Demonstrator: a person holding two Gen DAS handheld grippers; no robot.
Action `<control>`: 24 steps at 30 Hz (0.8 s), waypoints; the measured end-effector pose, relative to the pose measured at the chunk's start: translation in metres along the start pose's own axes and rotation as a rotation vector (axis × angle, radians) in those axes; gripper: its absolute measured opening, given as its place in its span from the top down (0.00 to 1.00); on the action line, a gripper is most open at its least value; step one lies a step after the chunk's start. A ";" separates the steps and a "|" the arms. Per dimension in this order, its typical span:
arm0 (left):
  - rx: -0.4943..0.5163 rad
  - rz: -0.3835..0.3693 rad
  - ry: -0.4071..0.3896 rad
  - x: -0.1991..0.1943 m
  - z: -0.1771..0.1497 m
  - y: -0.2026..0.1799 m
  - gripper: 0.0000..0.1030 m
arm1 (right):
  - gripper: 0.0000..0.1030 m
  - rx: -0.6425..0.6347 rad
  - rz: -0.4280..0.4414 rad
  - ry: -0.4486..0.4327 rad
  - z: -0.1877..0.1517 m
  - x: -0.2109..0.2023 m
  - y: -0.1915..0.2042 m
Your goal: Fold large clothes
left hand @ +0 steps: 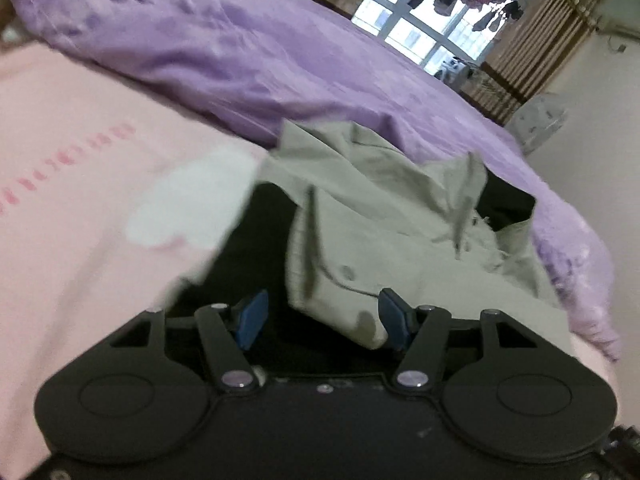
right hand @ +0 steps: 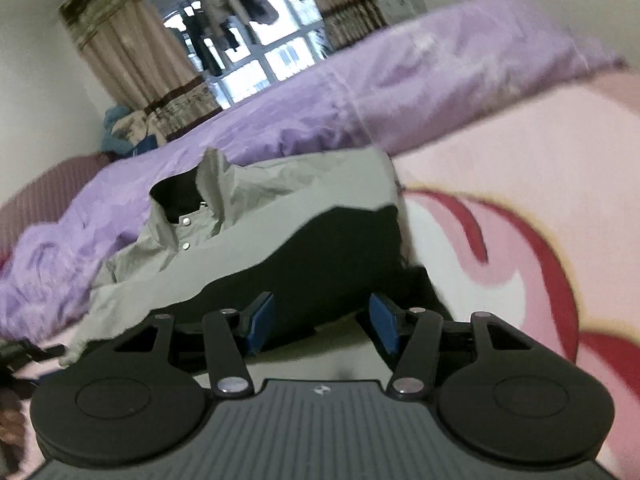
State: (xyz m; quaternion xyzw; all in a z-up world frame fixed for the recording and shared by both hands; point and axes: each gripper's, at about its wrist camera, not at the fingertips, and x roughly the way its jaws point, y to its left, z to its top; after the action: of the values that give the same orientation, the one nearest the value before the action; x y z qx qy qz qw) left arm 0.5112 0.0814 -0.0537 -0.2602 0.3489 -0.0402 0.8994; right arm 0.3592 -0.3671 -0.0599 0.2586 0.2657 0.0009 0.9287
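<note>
— Khaki cotton with a black lining: that is the jacket (left hand: 384,216), lying rumpled on the pink sheet (left hand: 80,208) of the bed, its far edge against the purple quilt (left hand: 240,48).

— And how does it lie?

— Collar toward the quilt, snaps showing on the front placket, one khaki panel turned back so the black lining faces up on the near side. From the right wrist view the same jacket (right hand: 280,200) shows its collar standing open, with the lining spread low across the front.

— The left gripper (left hand: 320,314)?

— Its blue pads (left hand: 252,316) stand well apart. A fold of khaki cloth sits in the gap between them, close to the right-hand pad, but neither pad is pressed onto it as far as I can see.

— The right gripper (right hand: 322,322)?

— Also spread wide. Its blue pads (right hand: 260,320) hang just over the black lining at the jacket's near edge, with nothing pinched between them.

— What else is in sight?

— A window (right hand: 260,60) with dark clothes hung before it, striped brown curtains (right hand: 120,48) at either side, and a red and white print on the pink sheet (right hand: 520,160) to the right of the jacket. The left view is somewhat blurred.
</note>
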 end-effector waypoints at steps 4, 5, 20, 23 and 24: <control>-0.014 -0.012 0.038 0.022 0.002 -0.012 0.80 | 0.37 0.138 0.005 0.004 0.002 0.013 -0.019; -0.012 -0.048 0.047 0.023 0.002 -0.013 0.92 | 0.37 0.187 0.018 0.012 0.004 0.019 -0.025; 0.066 0.006 0.067 0.016 -0.008 0.009 0.78 | 0.76 0.143 -0.089 0.066 -0.006 0.025 -0.026; 0.123 0.069 -0.022 -0.018 0.003 0.001 0.65 | 0.74 0.051 -0.107 0.041 0.004 -0.001 -0.015; 0.150 0.055 -0.060 -0.030 0.004 -0.004 0.65 | 0.74 -0.002 -0.109 0.009 0.006 -0.010 -0.008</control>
State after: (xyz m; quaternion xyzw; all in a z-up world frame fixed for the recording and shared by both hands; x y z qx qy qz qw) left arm 0.4915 0.0879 -0.0308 -0.1834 0.3246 -0.0335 0.9273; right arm 0.3524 -0.3782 -0.0538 0.2427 0.2836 -0.0481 0.9265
